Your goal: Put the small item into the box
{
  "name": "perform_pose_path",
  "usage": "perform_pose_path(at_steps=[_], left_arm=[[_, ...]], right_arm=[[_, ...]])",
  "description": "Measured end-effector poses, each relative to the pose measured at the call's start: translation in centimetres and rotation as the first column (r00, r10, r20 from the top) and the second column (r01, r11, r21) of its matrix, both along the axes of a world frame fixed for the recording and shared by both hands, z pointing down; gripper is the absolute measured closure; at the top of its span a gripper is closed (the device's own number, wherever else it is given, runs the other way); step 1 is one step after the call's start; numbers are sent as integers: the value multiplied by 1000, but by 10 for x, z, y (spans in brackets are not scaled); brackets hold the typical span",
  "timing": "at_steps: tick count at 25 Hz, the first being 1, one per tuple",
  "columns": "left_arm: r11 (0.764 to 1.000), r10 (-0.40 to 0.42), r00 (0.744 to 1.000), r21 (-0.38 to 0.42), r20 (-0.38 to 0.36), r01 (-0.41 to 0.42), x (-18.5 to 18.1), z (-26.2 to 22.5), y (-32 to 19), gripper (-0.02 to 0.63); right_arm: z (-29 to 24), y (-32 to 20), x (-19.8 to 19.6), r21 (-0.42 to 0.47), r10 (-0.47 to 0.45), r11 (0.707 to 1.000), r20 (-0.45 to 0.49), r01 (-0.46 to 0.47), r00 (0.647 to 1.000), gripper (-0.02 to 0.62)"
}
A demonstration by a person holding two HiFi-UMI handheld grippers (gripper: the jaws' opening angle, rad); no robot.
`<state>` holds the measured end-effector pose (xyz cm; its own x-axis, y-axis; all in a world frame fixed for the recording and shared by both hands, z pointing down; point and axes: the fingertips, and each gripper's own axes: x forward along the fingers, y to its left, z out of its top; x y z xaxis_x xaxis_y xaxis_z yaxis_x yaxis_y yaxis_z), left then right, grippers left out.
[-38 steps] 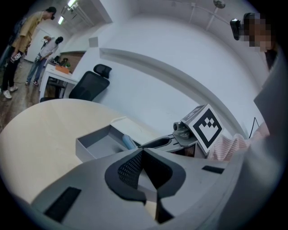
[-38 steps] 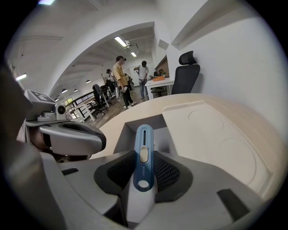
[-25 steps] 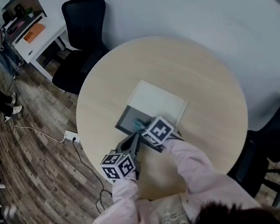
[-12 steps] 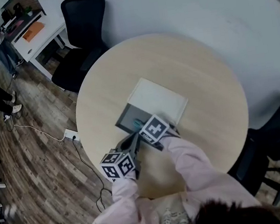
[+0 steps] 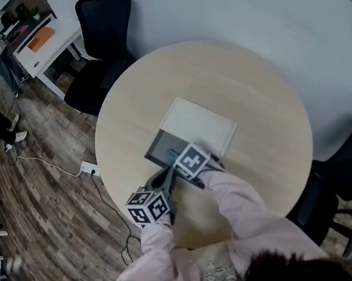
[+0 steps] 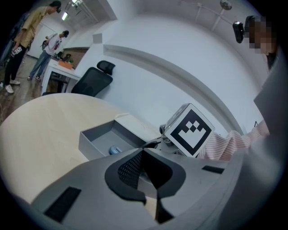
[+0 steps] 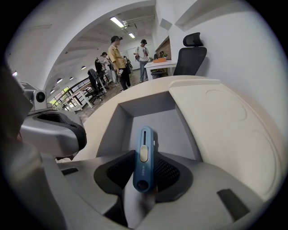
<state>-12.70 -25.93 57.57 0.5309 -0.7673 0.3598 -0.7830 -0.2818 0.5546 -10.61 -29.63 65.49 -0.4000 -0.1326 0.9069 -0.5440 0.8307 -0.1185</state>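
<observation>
floor (image 5: 37, 214): dark wood planks, cable (image 5: 43, 165) lying around
walls (image 5: 261, 8): plain white
furniture: round table (image 5: 254, 93), black chairs (image 5: 104, 23), white desk (image 5: 53, 50)
light: ceiling strips (image 7: 118, 21)

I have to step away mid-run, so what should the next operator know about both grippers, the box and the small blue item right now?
Left gripper: jaws together, nothing between them, held by the near side of the box.
Right gripper: shut on the blue item, tilted steeply down over the open grey box, with the item's tip pointing into it.
Box: on the round table, with its white lid lying flat against its far side.
Done: item picked up and brought over the box.
Left: lower it, open the right jaws to release it inside, then pull back.
</observation>
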Motion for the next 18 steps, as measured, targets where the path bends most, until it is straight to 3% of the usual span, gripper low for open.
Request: perform_pose_path(at_steps=[7,18], left_arm=[[1000,-2,1000,-3,2,2,-1,2,0,597],[1000,-5,1000,-3,1,5,-2,1,1,597]], right_arm=[[3,0,7,-3,8,1000,-43,-9,999,462],[1,-2,-4,17,13,1000,-11,-13,1000,462]])
